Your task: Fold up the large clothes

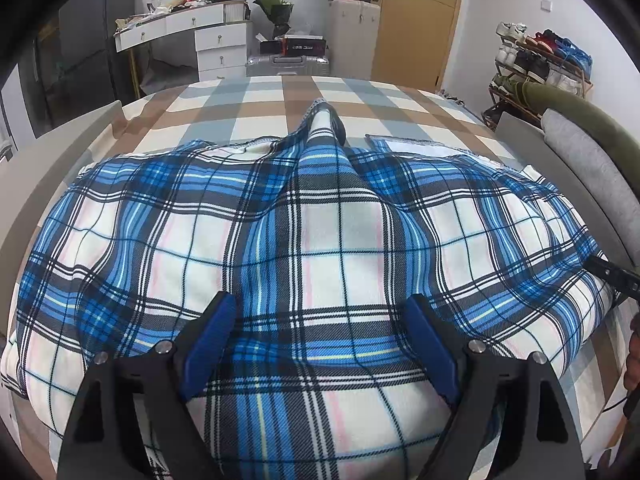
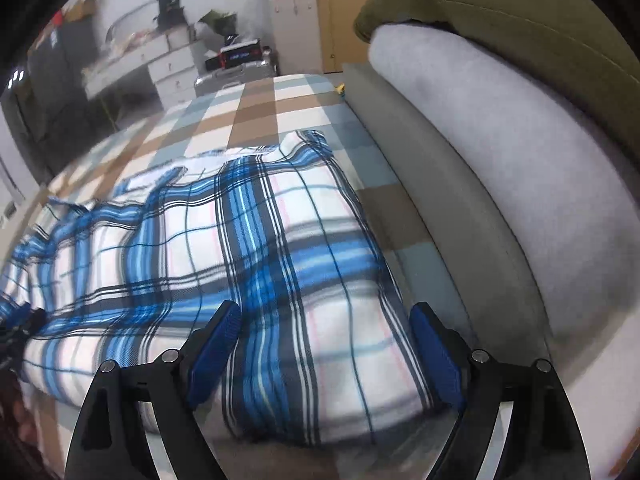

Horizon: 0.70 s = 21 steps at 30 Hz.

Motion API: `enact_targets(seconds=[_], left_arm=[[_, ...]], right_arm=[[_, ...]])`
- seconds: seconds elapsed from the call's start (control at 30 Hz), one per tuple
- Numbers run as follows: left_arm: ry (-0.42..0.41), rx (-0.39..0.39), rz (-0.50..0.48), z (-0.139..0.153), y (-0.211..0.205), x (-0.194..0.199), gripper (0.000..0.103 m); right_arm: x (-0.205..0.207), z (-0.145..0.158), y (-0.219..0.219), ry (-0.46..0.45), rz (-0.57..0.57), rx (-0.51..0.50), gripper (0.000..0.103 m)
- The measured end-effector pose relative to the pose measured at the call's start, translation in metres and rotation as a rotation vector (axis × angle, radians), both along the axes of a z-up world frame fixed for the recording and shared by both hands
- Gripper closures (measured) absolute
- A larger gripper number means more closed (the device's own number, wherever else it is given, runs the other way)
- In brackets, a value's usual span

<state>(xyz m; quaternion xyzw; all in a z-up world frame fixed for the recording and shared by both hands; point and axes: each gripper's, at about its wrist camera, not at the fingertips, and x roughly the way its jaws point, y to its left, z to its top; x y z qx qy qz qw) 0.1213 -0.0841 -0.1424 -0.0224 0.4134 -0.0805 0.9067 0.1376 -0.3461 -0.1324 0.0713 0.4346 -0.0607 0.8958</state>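
The big plaid cloth lies spread on the bed, and a fold looks partly made, since one long strip sticks up past its far edge. I think the step now is getting ready to grab the near edge. The left gripper hangs over the middle with its jaws wide and nothing in them. The right gripper is wide too, over the cloth's right corner by the grey headboard. Next, each one must drop, pinch the edge, and lift it over. The cloth is blue, white and black, soft, with some bumps and wrinkles.
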Motion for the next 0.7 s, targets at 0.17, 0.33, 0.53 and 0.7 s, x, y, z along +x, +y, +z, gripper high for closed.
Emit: enact_targets(seconds=[0.17, 0.33, 0.53, 0.7], left_arm=[[0.007, 0.004, -0.005, -0.001, -0.001, 0.001, 0.018], [0.007, 0.011, -0.008, -0.001, -0.001, 0.002, 0.017], [0.008, 0.018, -0.009, -0.002, -0.002, 0.002, 0.017], [0.009, 0.018, -0.009, -0.002, -0.001, 0.002, 0.017]], right_arm=[[-0.023, -0.001, -0.020, -0.001, -0.053, 0.223, 0.017], [-0.034, 0.001, -0.030, 0.002, -0.087, 0.298, 0.018], [-0.037, 0.000, -0.021, -0.033, -0.068, 0.271, 0.023], [-0.017, 0.005, 0.015, -0.083, 0.007, 0.131, 0.091]])
